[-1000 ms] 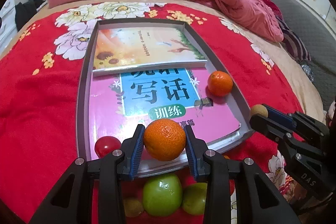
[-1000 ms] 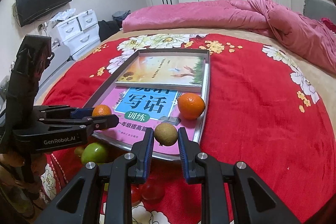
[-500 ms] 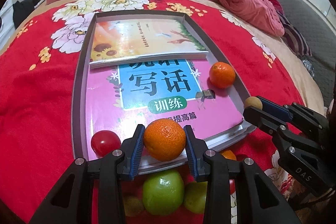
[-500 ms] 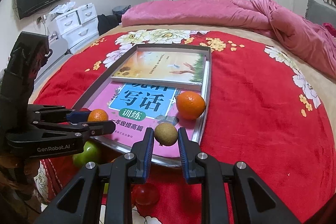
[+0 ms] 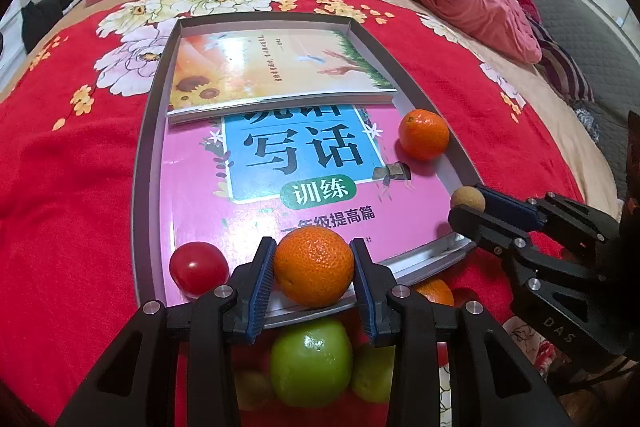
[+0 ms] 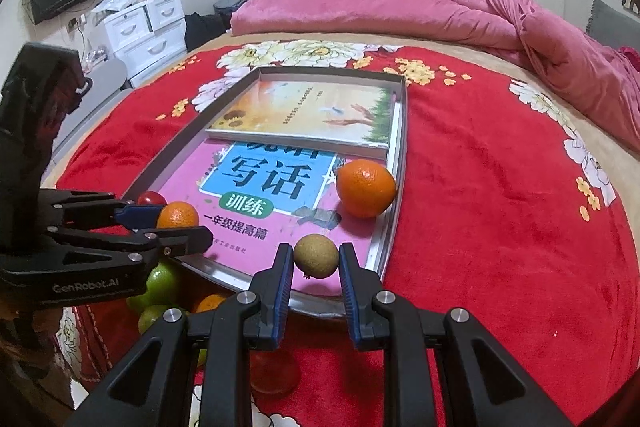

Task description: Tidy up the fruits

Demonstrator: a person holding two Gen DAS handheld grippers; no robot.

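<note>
Both fruits have crept further in over the tray [image 5: 148,163] since a second ago: the mandarin [image 5: 314,266], pinched in the left gripper [image 5: 314,273], now hangs over the near edge by the red tomato [image 5: 198,268]. The little brown fruit [image 6: 316,255], clamped between the right gripper [image 6: 316,269] fingers, sits above the near right corner, so both just need to go straight down onto the pink book [image 5: 280,195].

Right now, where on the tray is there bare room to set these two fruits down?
Open pink book cover lies between the red fruit and the loose orange; the sunflower book is bare too. Crowded: the near rim, where both grippers hover, and the green apples below it.
</note>
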